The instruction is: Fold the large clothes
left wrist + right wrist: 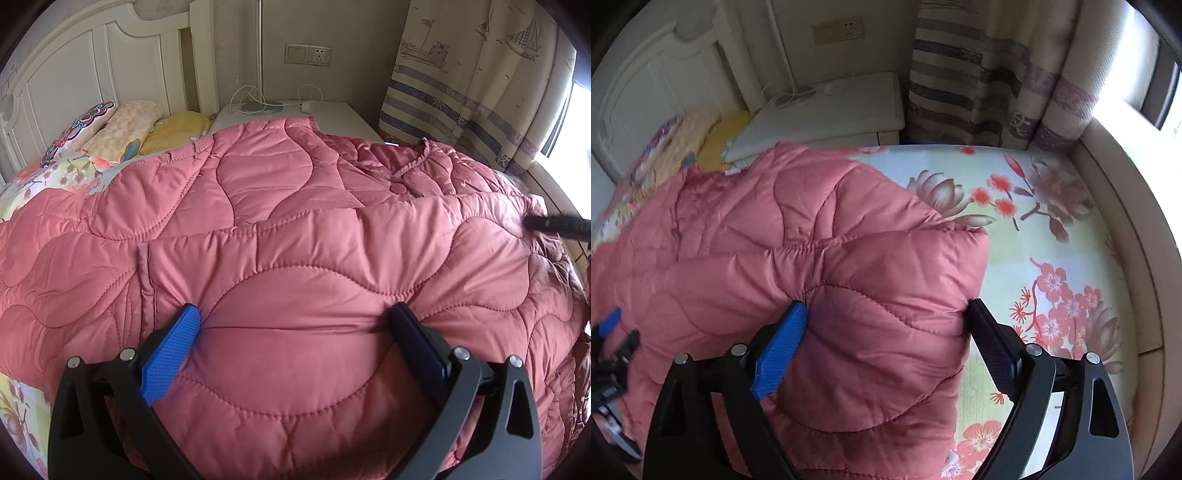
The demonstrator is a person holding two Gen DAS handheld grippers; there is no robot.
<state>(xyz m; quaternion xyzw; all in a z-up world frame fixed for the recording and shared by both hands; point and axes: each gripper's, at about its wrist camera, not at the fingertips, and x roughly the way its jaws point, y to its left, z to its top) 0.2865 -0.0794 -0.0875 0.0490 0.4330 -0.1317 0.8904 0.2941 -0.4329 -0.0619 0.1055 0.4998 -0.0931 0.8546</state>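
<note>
Left wrist view: the pink quilted jacket [295,229] fills nearly the whole frame, spread over the floral bedsheet [22,410], which shows only in slivers at the left. The jacket's near hem is cut off below the picture, and its right side darkens into shadow. The left gripper [295,321] sits with its fingers spread wide, pressed into the padding, a broad bulge of fabric between them; whether they pinch it cannot be told. A dark blurred tip, the right gripper [554,223], enters at the far right edge. Beyond the collar stand a white nightstand [343,114], pillows [129,125] and a headboard [92,62].

Right wrist view: motion blur softens the far half. The right gripper [886,314] has its fingers wide apart around a puffy folded edge of the jacket [775,229], both tips touching the fabric. To the right, bare bedsheet [1052,229] runs to the padded bed rim [1126,206] and striped curtain [979,74]. The left gripper [609,332] is partly cut off at the left.
</note>
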